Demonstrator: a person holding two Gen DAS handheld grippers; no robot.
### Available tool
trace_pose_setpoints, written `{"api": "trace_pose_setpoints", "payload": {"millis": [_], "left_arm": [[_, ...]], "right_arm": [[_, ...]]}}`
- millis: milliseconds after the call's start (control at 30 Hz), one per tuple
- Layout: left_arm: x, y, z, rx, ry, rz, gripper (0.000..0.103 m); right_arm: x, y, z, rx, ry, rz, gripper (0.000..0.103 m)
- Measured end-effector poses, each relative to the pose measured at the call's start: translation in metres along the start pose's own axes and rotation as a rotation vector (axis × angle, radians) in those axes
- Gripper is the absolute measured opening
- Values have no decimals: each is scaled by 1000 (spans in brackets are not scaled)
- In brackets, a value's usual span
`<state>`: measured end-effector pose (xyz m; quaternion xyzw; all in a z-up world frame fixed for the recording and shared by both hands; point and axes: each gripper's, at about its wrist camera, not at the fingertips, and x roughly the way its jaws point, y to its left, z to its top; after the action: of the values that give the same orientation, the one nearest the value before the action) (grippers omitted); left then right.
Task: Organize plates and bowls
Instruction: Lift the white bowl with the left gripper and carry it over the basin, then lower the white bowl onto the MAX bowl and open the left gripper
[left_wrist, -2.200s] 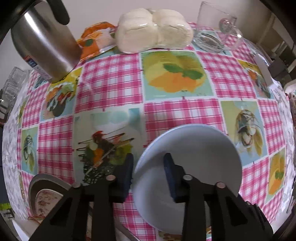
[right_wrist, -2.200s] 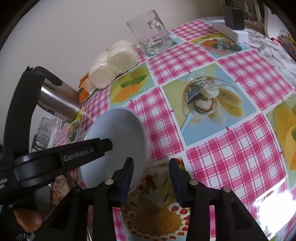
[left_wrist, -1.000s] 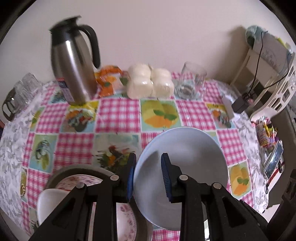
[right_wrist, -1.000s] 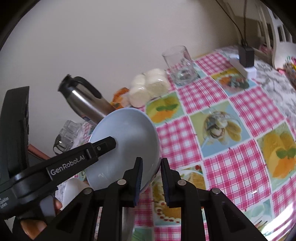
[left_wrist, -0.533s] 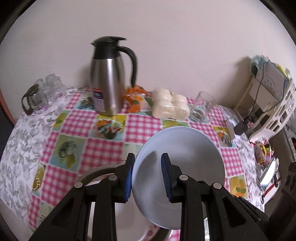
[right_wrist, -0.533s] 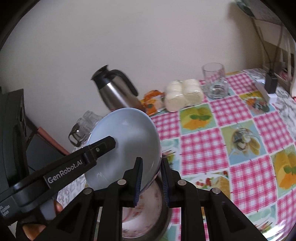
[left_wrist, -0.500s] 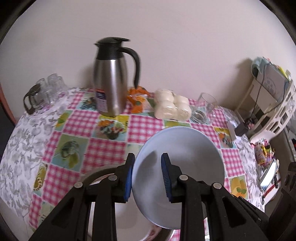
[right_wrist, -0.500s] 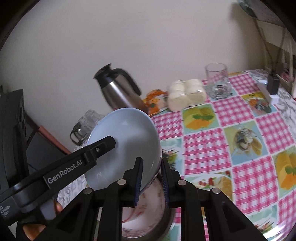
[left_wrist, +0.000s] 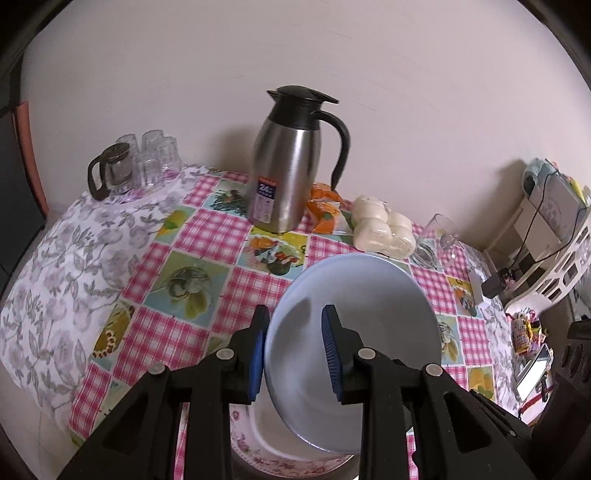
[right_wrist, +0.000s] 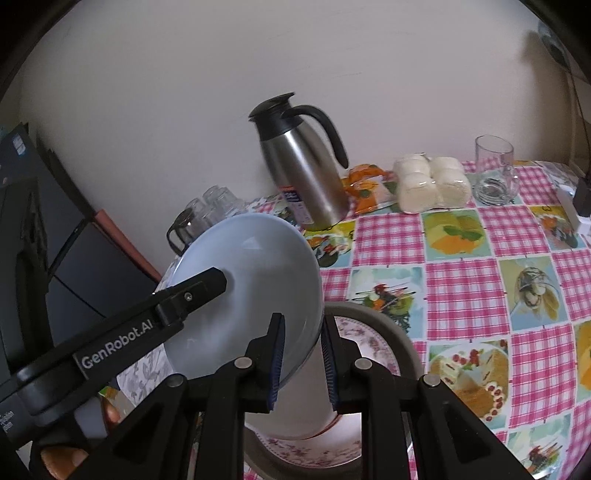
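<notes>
Raised blue bowl (left_wrist: 369, 332), both claws clamped on rim, above floral plate (right_wrist: 369, 332), thermos (left_wrist: 291, 166) behind.

both wrist views look down along their fingers (left_wrist: 328, 354) from above the table (left_wrist: 207, 236), facing the wall; they share the blue bowl (left_wrist: 354, 332), close up, the steel jug (right_wrist: 306, 177) and checked cloth

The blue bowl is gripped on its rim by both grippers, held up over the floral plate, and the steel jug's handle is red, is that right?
Not quite: the steel jug has a black handle, not red, as the left wrist view shows. The rest holds: the blue bowl is gripped on its rim by the left gripper and right gripper, over the floral plate.
</notes>
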<state>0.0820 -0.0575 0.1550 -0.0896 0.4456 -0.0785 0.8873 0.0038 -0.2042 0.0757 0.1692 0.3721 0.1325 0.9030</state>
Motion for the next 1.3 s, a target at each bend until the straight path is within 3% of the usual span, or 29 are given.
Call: {"api": "trace_pose_setpoints", "payload": {"millis": [333,900,1300], "left_arm": [[2,19,-15,-38,33,-39,29],[27,27,-30,-71,119,-90,29],[33,35,-31,-107,141,-112,29]], "right_arm": [[8,9,-14,-11,44,-24,21],[33,13,-29,-62,147,-161,22],[33,17,-28,-86,151,-191,24]]}}
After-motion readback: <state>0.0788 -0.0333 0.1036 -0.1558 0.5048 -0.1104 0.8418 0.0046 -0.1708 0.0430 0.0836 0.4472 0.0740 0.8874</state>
